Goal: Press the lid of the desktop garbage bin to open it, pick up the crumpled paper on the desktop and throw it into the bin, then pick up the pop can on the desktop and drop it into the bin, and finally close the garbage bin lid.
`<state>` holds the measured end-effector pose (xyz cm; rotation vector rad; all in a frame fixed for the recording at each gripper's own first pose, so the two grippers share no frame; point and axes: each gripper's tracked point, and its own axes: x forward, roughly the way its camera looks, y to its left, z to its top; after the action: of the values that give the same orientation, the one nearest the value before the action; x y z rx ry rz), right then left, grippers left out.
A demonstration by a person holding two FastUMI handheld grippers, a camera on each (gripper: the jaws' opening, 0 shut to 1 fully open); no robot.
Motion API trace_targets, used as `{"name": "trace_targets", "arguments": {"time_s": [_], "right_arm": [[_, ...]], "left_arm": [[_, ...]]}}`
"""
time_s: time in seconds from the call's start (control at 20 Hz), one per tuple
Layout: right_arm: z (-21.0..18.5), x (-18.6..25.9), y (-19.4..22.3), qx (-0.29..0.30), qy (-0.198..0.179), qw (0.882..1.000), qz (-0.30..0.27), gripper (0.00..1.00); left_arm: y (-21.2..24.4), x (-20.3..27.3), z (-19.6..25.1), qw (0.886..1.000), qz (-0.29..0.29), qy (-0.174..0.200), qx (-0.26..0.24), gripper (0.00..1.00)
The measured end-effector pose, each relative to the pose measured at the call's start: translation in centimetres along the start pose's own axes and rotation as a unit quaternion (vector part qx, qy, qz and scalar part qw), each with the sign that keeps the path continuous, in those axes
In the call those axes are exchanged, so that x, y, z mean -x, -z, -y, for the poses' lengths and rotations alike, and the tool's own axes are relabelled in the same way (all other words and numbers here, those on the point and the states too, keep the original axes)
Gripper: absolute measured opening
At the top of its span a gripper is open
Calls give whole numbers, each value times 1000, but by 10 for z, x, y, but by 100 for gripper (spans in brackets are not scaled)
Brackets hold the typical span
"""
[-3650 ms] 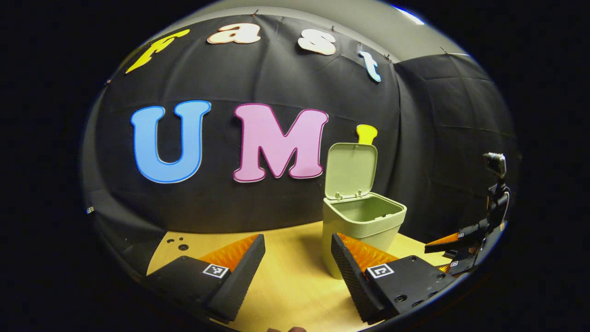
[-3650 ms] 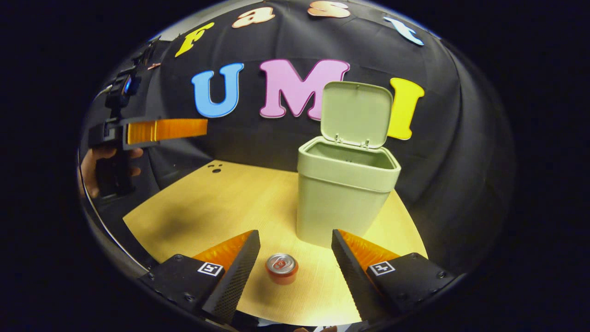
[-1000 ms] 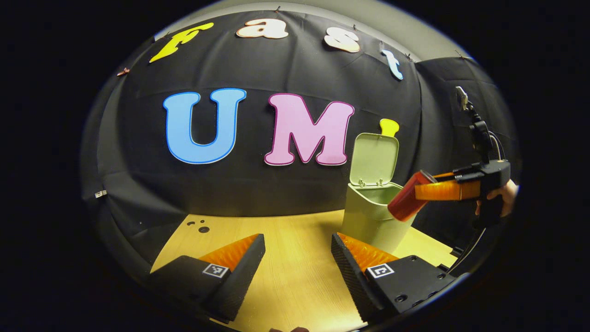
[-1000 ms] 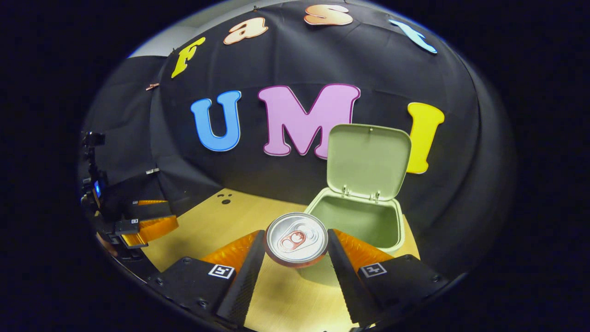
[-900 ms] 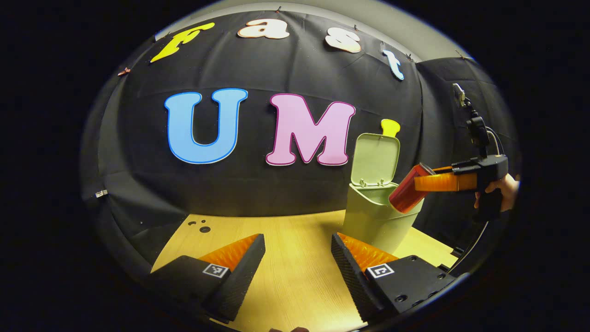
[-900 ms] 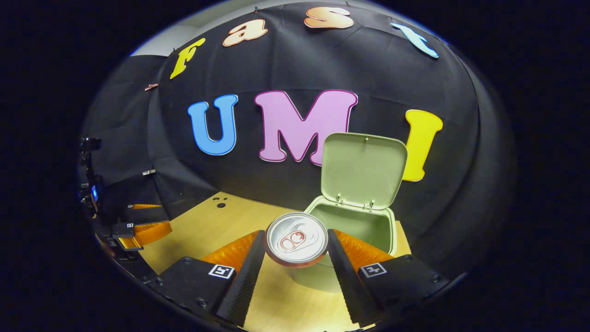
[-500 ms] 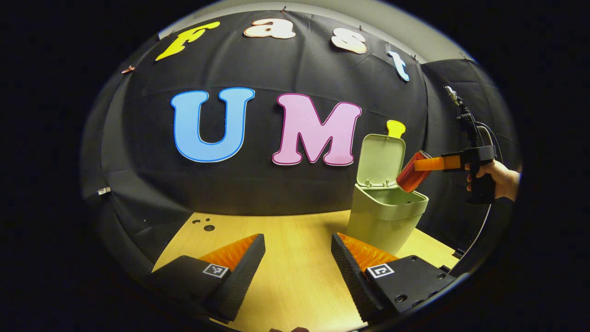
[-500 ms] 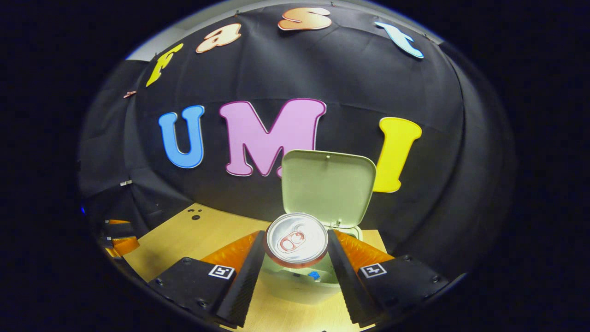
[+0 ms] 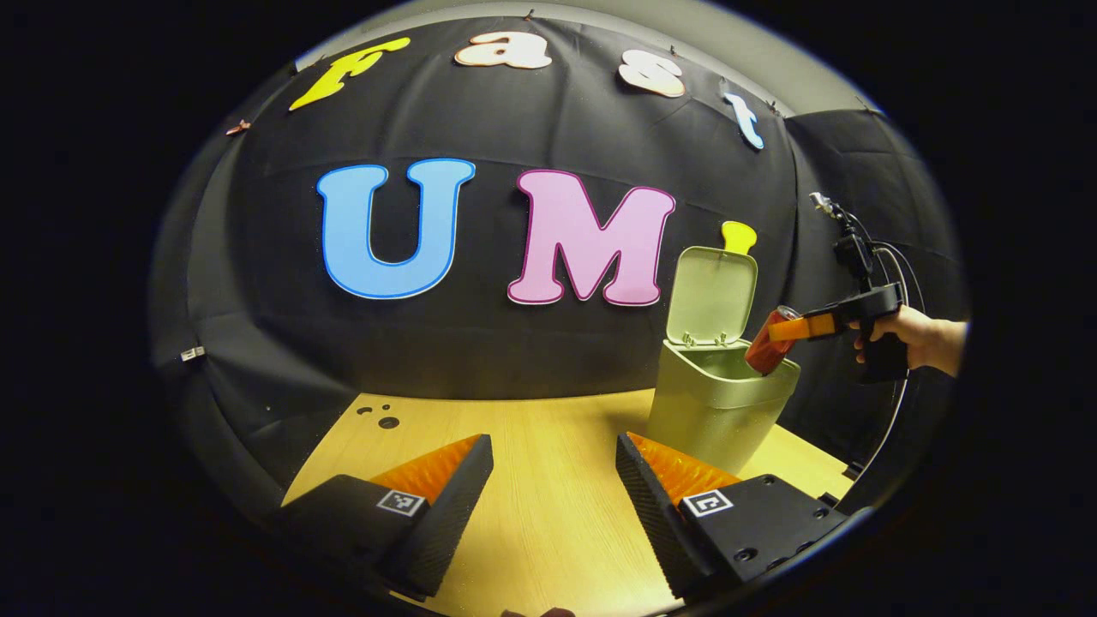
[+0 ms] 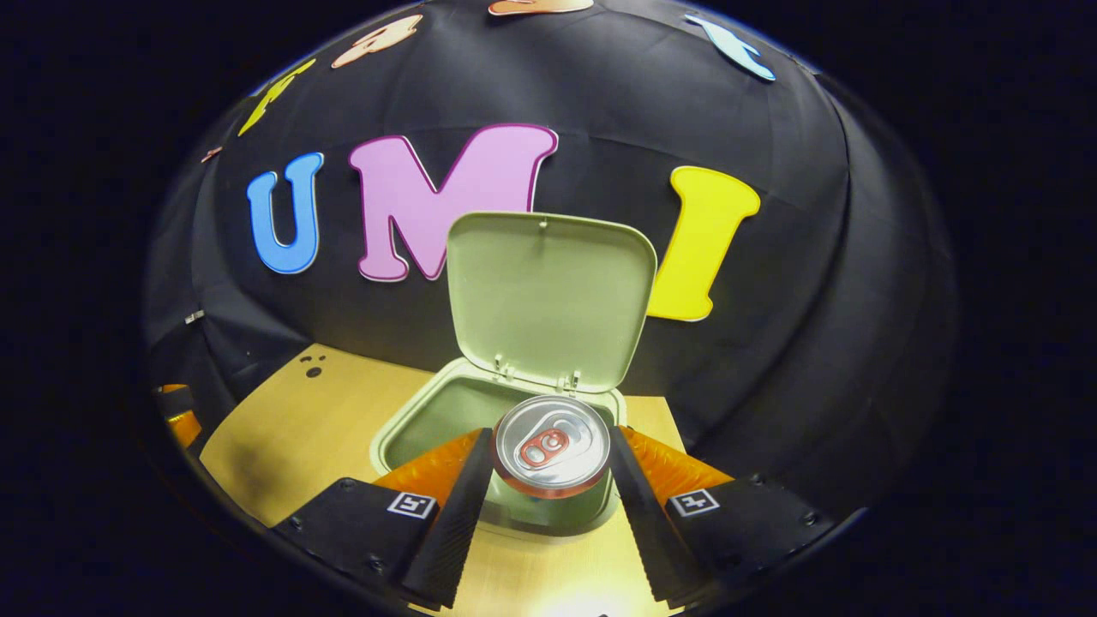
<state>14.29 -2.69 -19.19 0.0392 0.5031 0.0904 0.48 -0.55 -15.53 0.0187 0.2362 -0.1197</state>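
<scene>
Right gripper view: fingers (image 10: 638, 476) clamp pop can (image 10: 551, 446) over open bin (image 10: 403, 433); left fingers (image 9: 467, 476) apart.

The pop can (image 10: 551, 446) is being clamped between the two fingers of the right gripper (image 10: 550, 480), with its silver top and pull tab being turned toward the camera. It is being held directly above the open mouth of the green garbage bin (image 10: 411, 428), whose lid (image 10: 548, 300) is being kept upright at the back, hinged along the far rim. The bin is being seen on the light wooden desktop (image 10: 283, 420). At the far left edge, part of the other gripper (image 10: 176, 416) is being glimpsed above the desktop.
</scene>
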Motion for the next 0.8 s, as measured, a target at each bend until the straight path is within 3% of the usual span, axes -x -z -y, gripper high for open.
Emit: {"name": "trace_targets", "arguments": {"time_s": [0.3,0.35,0.4,0.55,0.8], "right_arm": [[-2,-20,32,2,0,999,-48,84],[-1,-22,37,2,2,999,-52,84],[-2,-25,41,0,2,998,-56,87],[-5,-30,48,-1,-2,998,-64,84],[-5,-34,50,2,-2,998,-65,81]], "left_arm": [[3,-3,-2,1000,-3,0,0,94],[4,-3,-2,1000,-5,0,0,98],[4,-3,-4,1000,-5,-1,1,94],[6,-3,-6,1000,-7,-3,2,97],[6,-4,-7,1000,-7,-6,2,94]]}}
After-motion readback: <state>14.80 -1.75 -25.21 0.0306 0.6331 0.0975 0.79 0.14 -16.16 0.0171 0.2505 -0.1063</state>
